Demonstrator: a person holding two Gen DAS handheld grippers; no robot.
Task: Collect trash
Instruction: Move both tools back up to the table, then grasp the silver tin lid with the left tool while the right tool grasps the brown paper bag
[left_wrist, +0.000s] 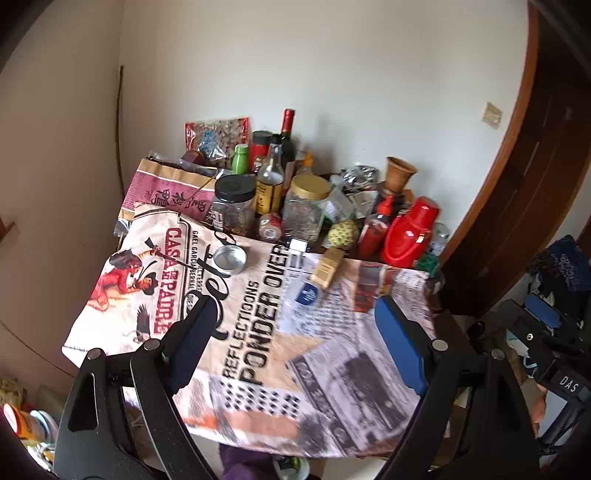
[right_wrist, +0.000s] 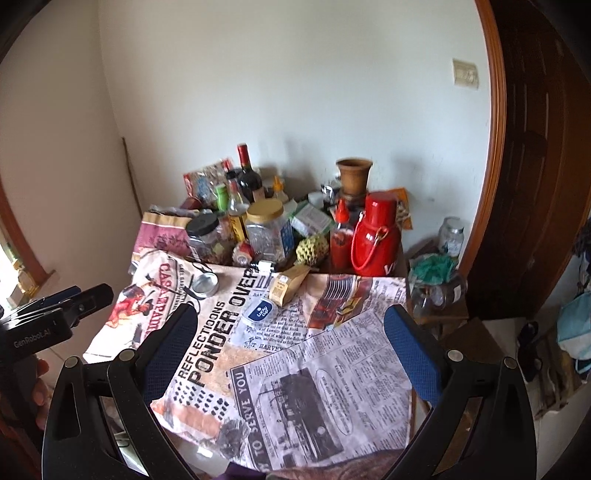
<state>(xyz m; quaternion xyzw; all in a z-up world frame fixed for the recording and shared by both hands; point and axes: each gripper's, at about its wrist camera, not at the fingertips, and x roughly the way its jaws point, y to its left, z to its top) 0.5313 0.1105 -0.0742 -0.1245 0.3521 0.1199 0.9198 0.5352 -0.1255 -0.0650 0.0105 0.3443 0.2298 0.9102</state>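
A: How are the claws being held?

B: The left gripper (left_wrist: 295, 325) is being held spread wide, with nothing caught between its blue pads; only the printed tablecloth (left_wrist: 258, 354) is being seen through the gap. The right gripper (right_wrist: 291, 332) is likewise being held wide apart and empty above the same cloth.

A: And the trash, taken from the tablecloth?

B: A clear plastic cup with a blue label (right_wrist: 260, 314) is being seen lying on its side on the cloth, near the middle, just beyond both sets of fingertips and touched by neither. Just behind it, a small tan carton (right_wrist: 286, 284) is being seen lying tilted on the cloth. A shallow metal tin (left_wrist: 229, 259) is being shown sitting open on the cloth, toward its left side.

A: What is being shown past the cloth's far edge?

B: Clutter is being crowded there against the wall: a black-lidded jar (left_wrist: 234, 205), a gold-lidded jar (right_wrist: 266, 230), a wine bottle (left_wrist: 287, 138), a red sauce bottle (right_wrist: 341, 236) and a red flask (right_wrist: 376, 240), with a clay pot (right_wrist: 354, 177) standing behind the flask. A printed paper bag (left_wrist: 162, 188) is being seen at the cloth's far left corner.

A: Anything at the cloth's sides?

B: In the right wrist view, the other gripper's body is being gripped by a hand (right_wrist: 38, 391) left of the cloth.
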